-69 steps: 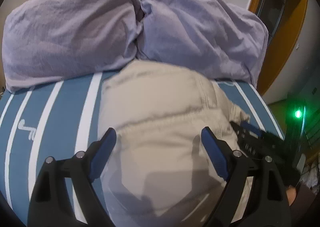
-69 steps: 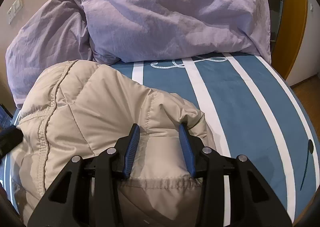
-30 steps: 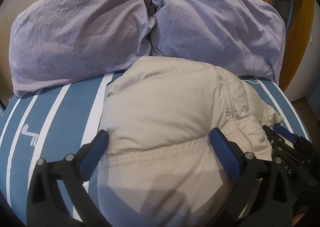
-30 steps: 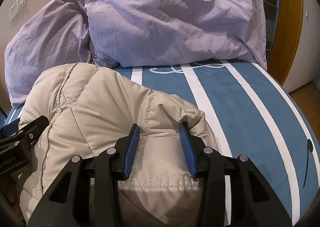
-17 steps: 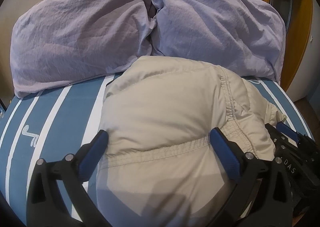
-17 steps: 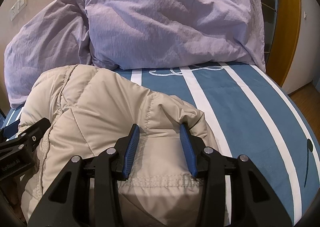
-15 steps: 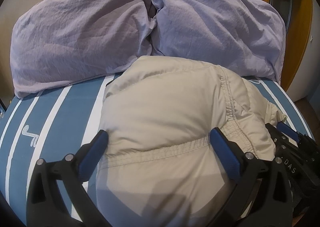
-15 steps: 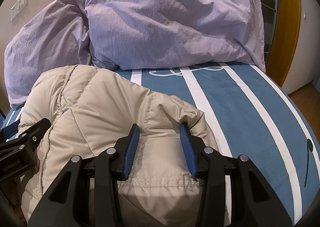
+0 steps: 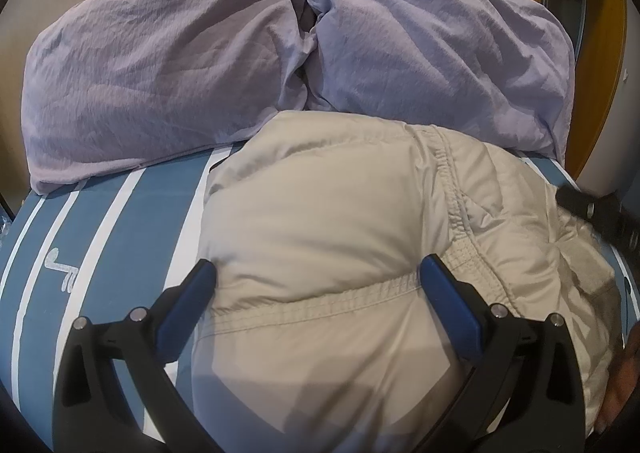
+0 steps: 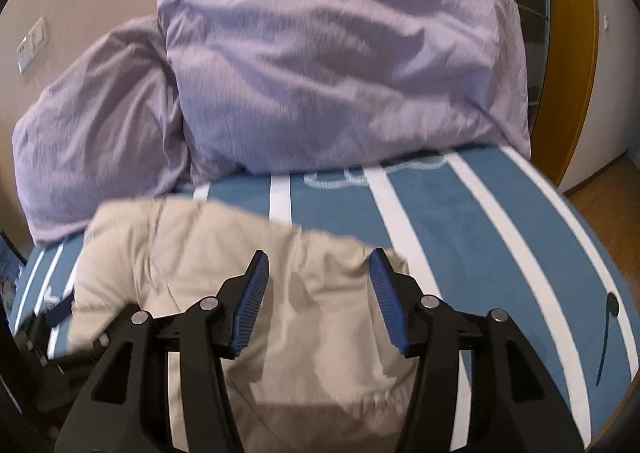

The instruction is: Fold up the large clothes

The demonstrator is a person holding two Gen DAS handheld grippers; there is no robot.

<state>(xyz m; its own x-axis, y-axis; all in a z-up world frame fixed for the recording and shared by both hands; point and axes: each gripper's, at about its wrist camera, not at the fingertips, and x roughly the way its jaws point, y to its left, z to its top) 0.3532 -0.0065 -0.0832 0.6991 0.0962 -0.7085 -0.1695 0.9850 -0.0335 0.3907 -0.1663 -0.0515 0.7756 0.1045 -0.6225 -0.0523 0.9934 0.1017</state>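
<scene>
Below opening right hand-held gripper (image 10: pixel 319 295): beige jacket (image 10: pixel 224 253), unheld.

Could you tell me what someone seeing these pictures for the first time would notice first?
A puffy beige jacket lies bundled in the middle of a blue-and-white striped bedspread, filling the near part of both views. Behind it, two crumpled lilac pillows lean side by side against the wall. The right gripper is above the jacket, its jaws opening, pads clear of the fabric.
</scene>
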